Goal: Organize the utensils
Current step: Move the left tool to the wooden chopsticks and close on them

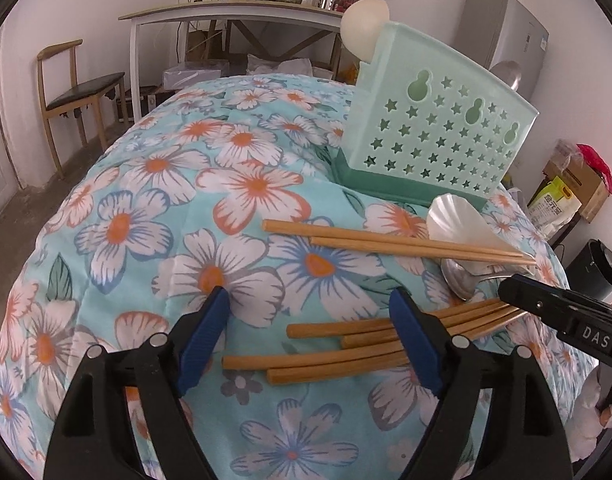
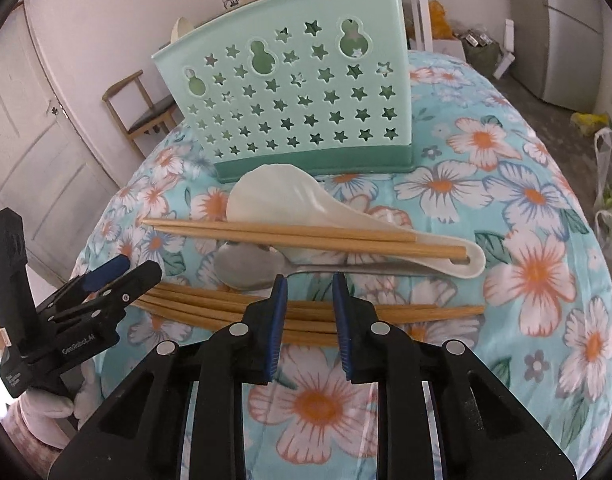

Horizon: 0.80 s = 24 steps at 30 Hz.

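The left claw (image 1: 310, 320) is wide apart and holds nothing. It hangs low over the flowery cloth (image 1: 146, 208) on the worktop. One blue finger (image 1: 414, 340) sits just over the pile of four chopsticks (image 1: 338, 354), near their thick ends. I cannot tell if it touches them.

The right claw (image 2: 308, 312) is partly apart, with a small gap, and holds nothing. Its tips are right over the middle of the same chopstick pile (image 2: 426, 313), with the sticks running across under them.

Past the pile, at 12 o'clock from the right claw, lies a metal spoon (image 2: 246, 270). Behind that is a white rice scoop (image 2: 282, 204), with two more chopsticks (image 2: 306, 236) lying across it.

The green holder (image 2: 298, 92) with star holes stands upright at the far side, at 12 o'clock, just beyond the scoop. Something round and white (image 1: 364, 26) pokes up behind it.

The left claw shows at 9 o'clock in the right view, near the thin ends of the pile.
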{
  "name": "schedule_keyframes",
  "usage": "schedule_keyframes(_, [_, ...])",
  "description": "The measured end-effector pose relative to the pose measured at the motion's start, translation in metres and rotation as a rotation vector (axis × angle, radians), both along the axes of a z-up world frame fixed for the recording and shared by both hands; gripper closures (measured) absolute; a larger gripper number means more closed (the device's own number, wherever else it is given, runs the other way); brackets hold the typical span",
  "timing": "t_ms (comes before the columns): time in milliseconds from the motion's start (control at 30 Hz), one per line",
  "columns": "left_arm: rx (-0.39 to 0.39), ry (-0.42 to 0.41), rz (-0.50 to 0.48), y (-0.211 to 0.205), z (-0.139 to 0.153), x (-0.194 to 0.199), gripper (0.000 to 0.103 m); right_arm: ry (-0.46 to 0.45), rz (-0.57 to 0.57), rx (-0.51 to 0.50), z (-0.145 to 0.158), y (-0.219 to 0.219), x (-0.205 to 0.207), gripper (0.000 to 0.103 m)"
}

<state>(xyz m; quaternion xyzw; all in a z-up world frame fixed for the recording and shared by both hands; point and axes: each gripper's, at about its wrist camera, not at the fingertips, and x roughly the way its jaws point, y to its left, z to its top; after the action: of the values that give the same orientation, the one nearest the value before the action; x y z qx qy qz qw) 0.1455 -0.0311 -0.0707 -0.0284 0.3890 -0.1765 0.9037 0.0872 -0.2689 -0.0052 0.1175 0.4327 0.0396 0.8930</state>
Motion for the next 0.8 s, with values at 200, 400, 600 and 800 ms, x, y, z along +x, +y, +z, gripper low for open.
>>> schedule_keyframes(200, [-0.041, 0.011, 0.017, 0.007, 0.001, -0.005, 0.023, -0.001, -0.011, 0.002, 0.0, 0.004, -0.011, 0.081])
schedule_keyframes(400, [-0.103, -0.061, 0.008, 0.017, 0.017, -0.025, 0.023, -0.005, -0.01, 0.006, 0.001, 0.006, -0.015, 0.081])
schedule_keyframes(600, [-0.128, -0.13, -0.071, 0.006, 0.041, -0.034, 0.024, -0.041, -0.026, 0.059, 0.001, -0.002, -0.022, 0.08])
schedule_keyframes(800, [-0.262, 0.004, -0.176, -0.014, 0.041, -0.014, 0.046, -0.047, -0.03, 0.144, -0.005, -0.015, -0.024, 0.08])
